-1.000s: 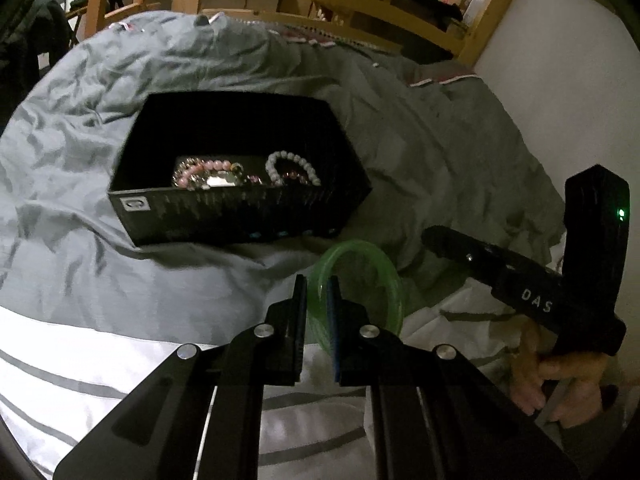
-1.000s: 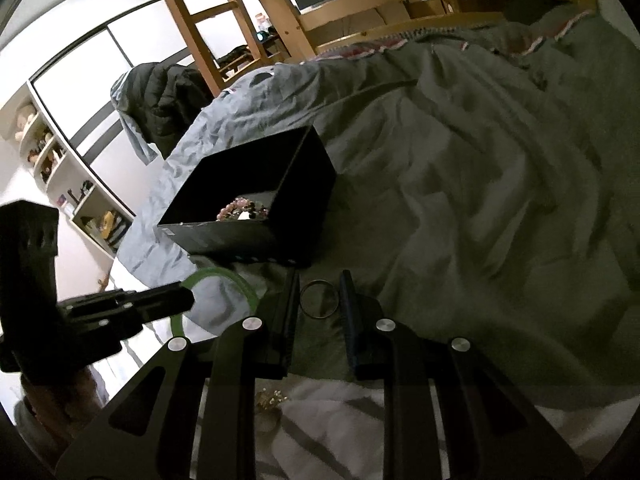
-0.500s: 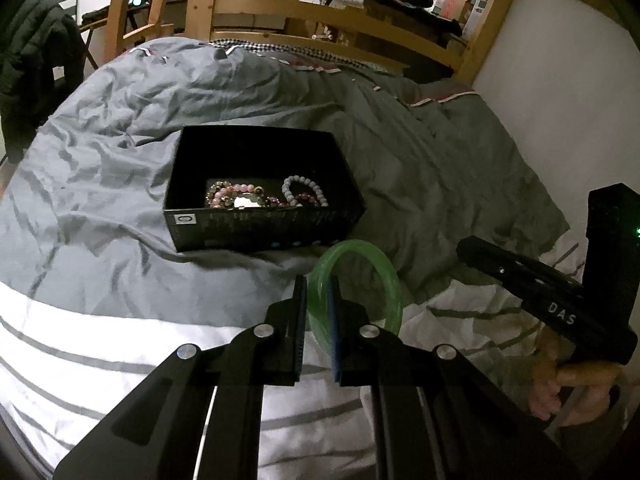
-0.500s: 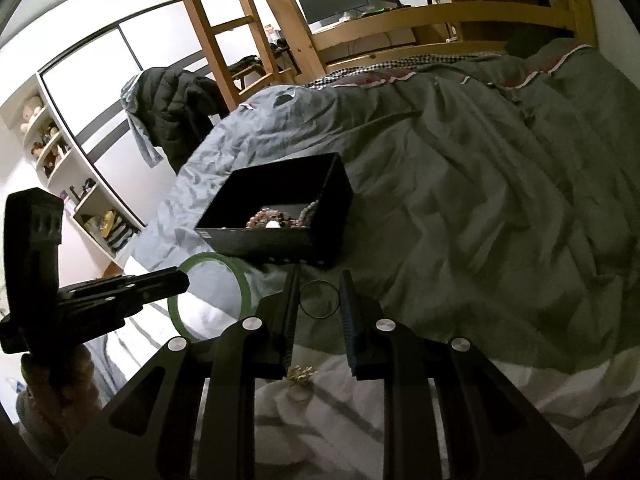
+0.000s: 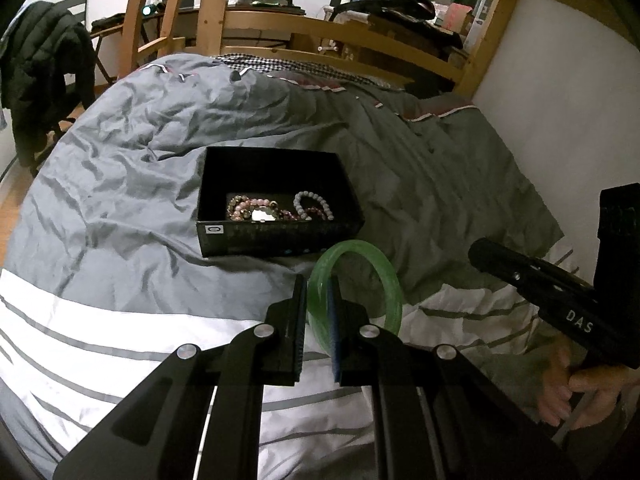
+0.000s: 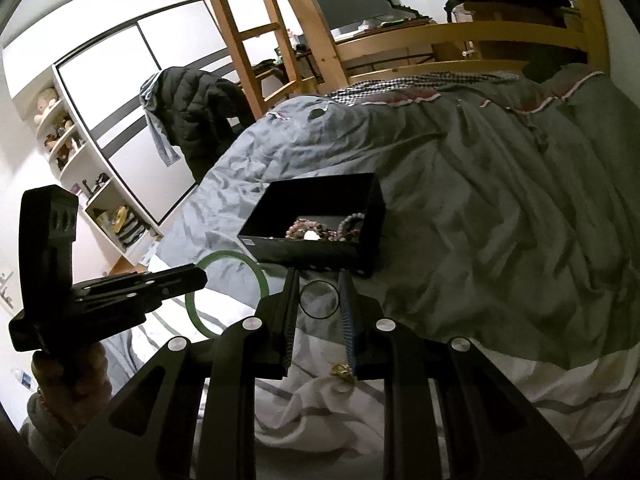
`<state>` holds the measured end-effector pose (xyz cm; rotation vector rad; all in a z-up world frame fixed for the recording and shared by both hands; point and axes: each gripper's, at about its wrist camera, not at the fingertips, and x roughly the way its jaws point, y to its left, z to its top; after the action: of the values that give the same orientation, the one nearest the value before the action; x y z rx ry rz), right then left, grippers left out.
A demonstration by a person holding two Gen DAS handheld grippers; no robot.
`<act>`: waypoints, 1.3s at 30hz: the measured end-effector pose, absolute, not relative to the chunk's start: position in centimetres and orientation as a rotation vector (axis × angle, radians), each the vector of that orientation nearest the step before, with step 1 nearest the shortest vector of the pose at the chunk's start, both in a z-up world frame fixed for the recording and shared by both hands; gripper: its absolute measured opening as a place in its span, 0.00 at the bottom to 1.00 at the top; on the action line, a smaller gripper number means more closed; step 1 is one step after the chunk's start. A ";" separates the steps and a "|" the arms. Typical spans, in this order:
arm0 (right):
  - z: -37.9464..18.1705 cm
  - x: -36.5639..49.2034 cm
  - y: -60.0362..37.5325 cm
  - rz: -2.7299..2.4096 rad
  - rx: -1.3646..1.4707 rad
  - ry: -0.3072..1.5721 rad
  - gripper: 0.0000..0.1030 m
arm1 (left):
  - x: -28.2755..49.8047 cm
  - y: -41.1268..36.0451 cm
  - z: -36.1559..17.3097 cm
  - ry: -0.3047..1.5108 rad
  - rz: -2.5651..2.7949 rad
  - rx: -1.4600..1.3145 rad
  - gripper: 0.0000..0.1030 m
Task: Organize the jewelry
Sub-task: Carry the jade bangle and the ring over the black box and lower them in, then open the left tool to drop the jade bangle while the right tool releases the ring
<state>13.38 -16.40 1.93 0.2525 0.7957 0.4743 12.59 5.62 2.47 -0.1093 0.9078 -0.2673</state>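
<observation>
Lower centre of the left wrist view: left hand-held gripper (image 5: 319, 312) clamped on the rim of a green bangle (image 5: 356, 292), ring standing on edge, opening facing sideways. Likely stiff, smooth, slippery and breakable; best pinched across the band. Lower centre of the right wrist view: right hand-held gripper (image 6: 320, 300) closed on a thin dark ring (image 6: 320, 299), light and easily dropped. Mid-frame on the grey bed (image 5: 120, 160): open black box (image 5: 276, 216) already holding beaded bracelets (image 5: 276, 208).
</observation>
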 end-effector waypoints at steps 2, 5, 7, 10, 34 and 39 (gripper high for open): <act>2.2 13.7 -15.9 0.479 0.246 0.797 0.20 | 12.9 5.9 2.8 0.904 -0.256 -0.112 0.10; 2.4 14.7 -15.4 0.489 0.257 0.803 0.20 | 13.4 6.6 3.3 0.891 -0.243 -0.123 0.10; 2.5 15.3 -15.0 0.497 0.264 0.808 0.20 | 13.9 7.0 3.5 0.884 -0.234 -0.125 0.10; 2.7 16.6 -13.9 0.498 0.245 0.820 0.20 | 14.6 7.4 3.7 0.880 -0.226 -0.130 0.10; -2.7 30.3 -8.3 0.477 0.277 1.110 0.20 | 25.3 9.8 0.4 0.930 -0.136 -0.121 0.10; -5.2 31.0 -7.9 0.476 0.292 1.155 0.20 | 26.0 10.2 -1.0 0.956 -0.124 -0.123 0.10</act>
<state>30.99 -7.93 -5.25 0.2919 1.1547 0.4755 26.00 10.21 -0.97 -0.1226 0.9560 -0.1243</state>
